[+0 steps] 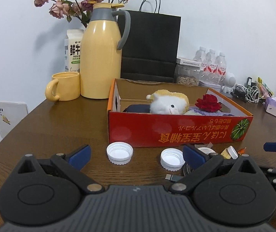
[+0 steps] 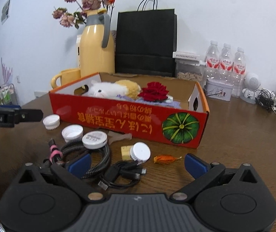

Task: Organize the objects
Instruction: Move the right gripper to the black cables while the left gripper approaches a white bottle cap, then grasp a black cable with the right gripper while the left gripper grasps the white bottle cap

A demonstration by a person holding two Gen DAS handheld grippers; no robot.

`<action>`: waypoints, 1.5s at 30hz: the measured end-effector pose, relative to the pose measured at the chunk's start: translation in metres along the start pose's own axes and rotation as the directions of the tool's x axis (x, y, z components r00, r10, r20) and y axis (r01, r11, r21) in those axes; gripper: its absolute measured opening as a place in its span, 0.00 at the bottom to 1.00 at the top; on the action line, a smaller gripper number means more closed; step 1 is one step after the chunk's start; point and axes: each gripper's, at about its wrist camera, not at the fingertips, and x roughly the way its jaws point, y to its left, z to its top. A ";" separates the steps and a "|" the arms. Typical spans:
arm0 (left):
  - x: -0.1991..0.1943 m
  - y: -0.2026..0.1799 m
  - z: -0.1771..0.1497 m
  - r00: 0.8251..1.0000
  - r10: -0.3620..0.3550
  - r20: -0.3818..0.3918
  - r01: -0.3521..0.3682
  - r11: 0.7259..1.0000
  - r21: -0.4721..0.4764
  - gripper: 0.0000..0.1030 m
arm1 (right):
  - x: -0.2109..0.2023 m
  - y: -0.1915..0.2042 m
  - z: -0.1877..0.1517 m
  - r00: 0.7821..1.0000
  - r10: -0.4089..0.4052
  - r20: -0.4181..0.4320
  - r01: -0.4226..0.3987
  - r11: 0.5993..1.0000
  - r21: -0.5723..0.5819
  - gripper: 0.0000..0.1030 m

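Note:
A red cardboard box point(image 1: 176, 129) point(image 2: 130, 121) holds a white and yellow plush toy point(image 1: 168, 104) point(image 2: 107, 90) and a red rose point(image 1: 208, 102) point(image 2: 154, 91). In front of it lie two white caps point(image 1: 119, 152) point(image 1: 172, 158), a white round tub point(image 2: 94, 139), a white stopper with a cork point(image 2: 138, 151), a braided cable point(image 2: 97, 160), a black cable point(image 2: 118, 174) and a dried orange flower point(image 2: 165, 159). My left gripper point(image 1: 138, 156) is open and empty above the caps. My right gripper point(image 2: 138, 163) is open and empty above the cables.
A yellow thermos jug point(image 1: 101, 58), yellow mug point(image 1: 64, 86), milk carton point(image 1: 73, 50), dried roses and a black paper bag point(image 1: 150, 44) stand behind the box. Water bottles point(image 2: 224, 63), a tin point(image 2: 218, 91), a seed jar and tangled chargers point(image 2: 273, 100) are at the right.

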 end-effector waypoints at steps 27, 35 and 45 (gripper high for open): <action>0.004 0.000 -0.004 1.000 -0.018 -0.023 0.018 1.000 -0.006 1.00 | 0.016 0.001 -0.004 0.992 0.079 -0.097 -0.079 0.997 0.005 0.49; 0.006 0.001 -0.004 0.999 -0.018 -0.033 0.018 1.000 -0.008 1.00 | 0.004 -0.003 -0.002 1.000 0.021 0.018 -0.021 1.000 0.011 0.48; 0.009 0.000 -0.005 0.999 -0.009 -0.047 0.009 1.000 -0.005 1.00 | 0.000 -0.003 -0.001 0.998 0.013 0.055 -0.014 1.000 0.005 0.48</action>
